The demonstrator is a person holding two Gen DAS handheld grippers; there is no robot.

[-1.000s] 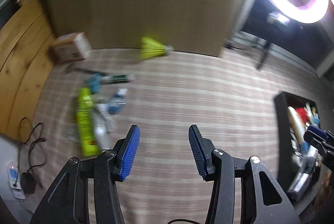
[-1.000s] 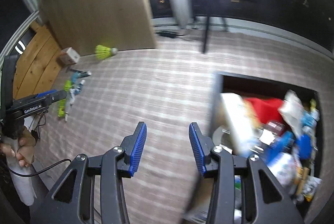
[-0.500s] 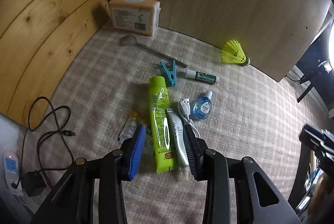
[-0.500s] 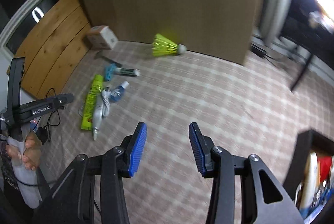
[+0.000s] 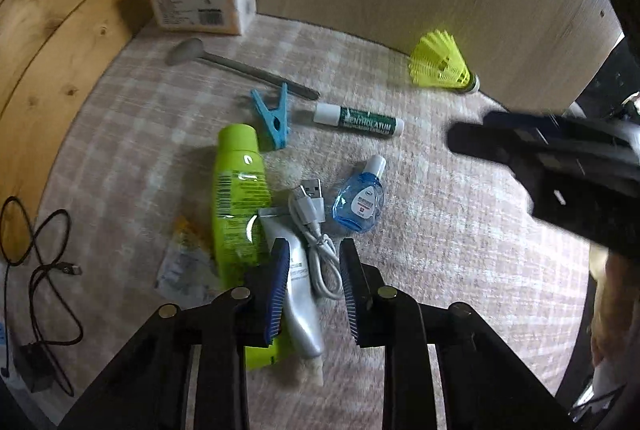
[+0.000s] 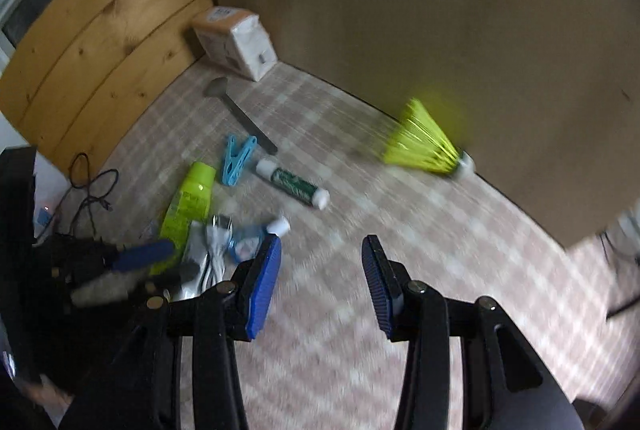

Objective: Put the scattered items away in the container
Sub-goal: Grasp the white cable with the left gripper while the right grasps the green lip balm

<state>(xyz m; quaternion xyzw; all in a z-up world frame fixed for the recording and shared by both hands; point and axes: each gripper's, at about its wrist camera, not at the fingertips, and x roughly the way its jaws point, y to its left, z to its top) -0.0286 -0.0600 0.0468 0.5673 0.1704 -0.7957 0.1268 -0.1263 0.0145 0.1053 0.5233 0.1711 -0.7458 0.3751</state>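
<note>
**Black frames, blue ribbed pads**

Left gripper point(image 5: 312, 294): two black angular arms widening toward the camera, each with round silver screw heads at its joints. The fingers point(image 5: 278, 290) carry long blue pads with fine ribbing on their inner faces; the backs are black.

Right gripper point(image 6: 320, 286): the same build, with black linkage arms, silver screws at the pivots and ribbed blue pads point(image 6: 262, 290) on black backing. Triangular cut-outs show in the outer arms near the camera.

From the left wrist, the right gripper's body shows at the right as a blurred black block with a dark blue part.
</note>
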